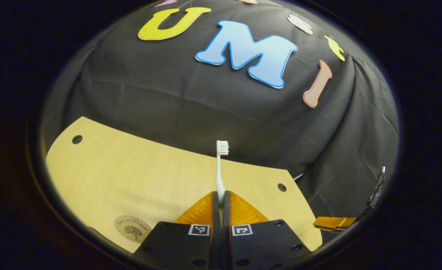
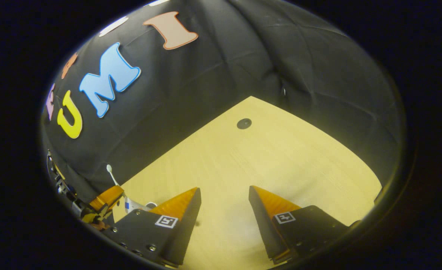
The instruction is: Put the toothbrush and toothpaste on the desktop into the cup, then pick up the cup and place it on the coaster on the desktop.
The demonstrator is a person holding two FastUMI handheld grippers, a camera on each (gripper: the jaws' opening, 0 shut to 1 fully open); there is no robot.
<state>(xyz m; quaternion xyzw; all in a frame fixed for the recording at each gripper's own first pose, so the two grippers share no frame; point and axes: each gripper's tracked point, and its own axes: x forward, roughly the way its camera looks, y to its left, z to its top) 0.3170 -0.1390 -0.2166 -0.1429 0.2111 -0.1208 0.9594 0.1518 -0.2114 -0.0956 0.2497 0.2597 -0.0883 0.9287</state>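
Coaster (image 1: 133, 228) beside left gripper (image 1: 221, 195) — toothbrush (image 1: 220, 168) pinched.

My view takes in a pale wood desktop (image 1: 131, 176) with small dark round holes (image 1: 77, 139) near its corners, one hole (image 2: 244, 123) far ahead in the right gripper view, and creased black cloth wall (image 1: 191, 101) behind it

Pale wood-grain surface (image 1: 131, 168), lit warm yellow, with small round dark holes (image 1: 77, 139) near its corners. Black cloth wall (image 1: 168, 97) directly behind the surface's far edge, creased and draped in folds; it wraps round the corner in the right gripper view. Booth dim; light falls mainly on the surface.
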